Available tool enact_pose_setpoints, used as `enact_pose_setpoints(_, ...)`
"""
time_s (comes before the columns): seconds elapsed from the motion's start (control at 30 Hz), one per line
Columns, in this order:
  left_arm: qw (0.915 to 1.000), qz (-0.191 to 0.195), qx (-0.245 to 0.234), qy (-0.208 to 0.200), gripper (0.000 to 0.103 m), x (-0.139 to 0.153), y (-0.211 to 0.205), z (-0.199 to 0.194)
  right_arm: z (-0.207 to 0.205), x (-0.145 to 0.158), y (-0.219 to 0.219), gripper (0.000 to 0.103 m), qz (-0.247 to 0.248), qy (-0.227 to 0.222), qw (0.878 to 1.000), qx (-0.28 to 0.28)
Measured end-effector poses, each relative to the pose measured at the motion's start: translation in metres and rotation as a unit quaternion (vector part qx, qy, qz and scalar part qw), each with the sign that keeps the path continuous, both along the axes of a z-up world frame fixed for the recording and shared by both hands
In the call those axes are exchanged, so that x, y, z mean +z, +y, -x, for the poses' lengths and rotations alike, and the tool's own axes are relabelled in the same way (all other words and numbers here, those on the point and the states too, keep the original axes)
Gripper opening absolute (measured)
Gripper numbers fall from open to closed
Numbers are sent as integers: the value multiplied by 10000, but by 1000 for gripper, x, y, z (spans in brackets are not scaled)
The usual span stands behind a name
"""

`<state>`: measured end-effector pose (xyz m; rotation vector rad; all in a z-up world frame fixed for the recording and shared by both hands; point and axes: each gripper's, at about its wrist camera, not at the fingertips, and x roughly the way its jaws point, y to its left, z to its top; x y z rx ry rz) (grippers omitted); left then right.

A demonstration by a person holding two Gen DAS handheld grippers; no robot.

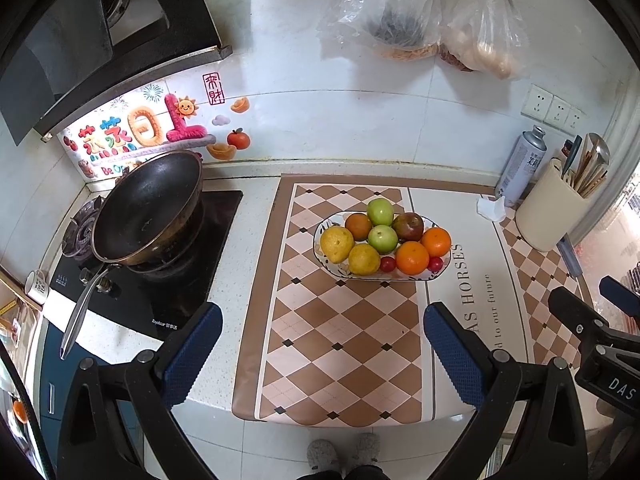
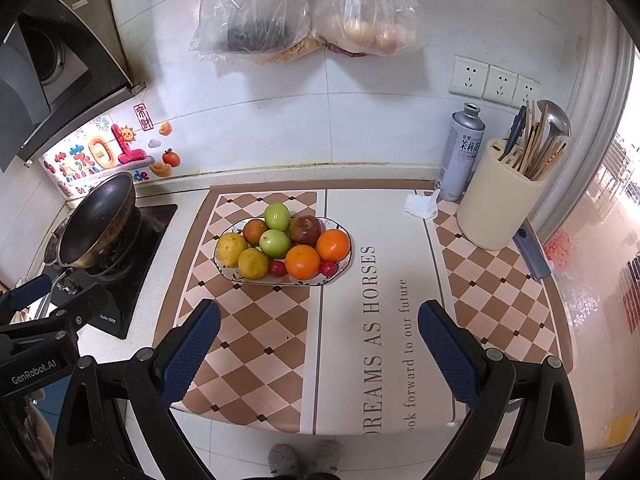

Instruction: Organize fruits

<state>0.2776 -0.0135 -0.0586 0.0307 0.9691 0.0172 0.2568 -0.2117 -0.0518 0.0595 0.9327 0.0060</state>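
A plate (image 1: 442,270) of fruit (image 1: 381,237) sits at mid-frame on the checkered mat (image 1: 344,344). Both the left gripper (image 1: 322,344) and right gripper (image 2: 319,340) hover lower in frame, fingers spread, grasping nothing. A wok (image 1: 148,208) stands at left.

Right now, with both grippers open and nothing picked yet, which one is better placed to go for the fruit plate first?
Probably the left gripper: the plate of fruit sits nearly dead ahead between its fingers. From the right gripper the plate sits left of centre. Both are open, empty and well short of it, so the edge is small.
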Motion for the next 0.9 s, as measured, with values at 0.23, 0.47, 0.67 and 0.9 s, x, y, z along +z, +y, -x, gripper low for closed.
enact_pose_setpoints(0.23, 10000, 29, -36, -19, 103, 1, -2, 2, 2, 3, 1, 101, 19, -15, 10000, -5)
enact_pose_setpoints(0.47, 10000, 16, -54, -41, 103, 3, -6, 5, 2, 6, 2, 101, 8, -13, 10000, 13)
enact_pose_setpoints(0.67, 10000, 8, -50, -78, 103, 4, -7, 8, 3, 7, 2, 101, 7, -21, 10000, 13)
enact_pose_setpoints(0.9, 9999, 3, -44, -144, 103, 8, -2, 11, 4, 13, 3, 101, -5, -56, 10000, 25)
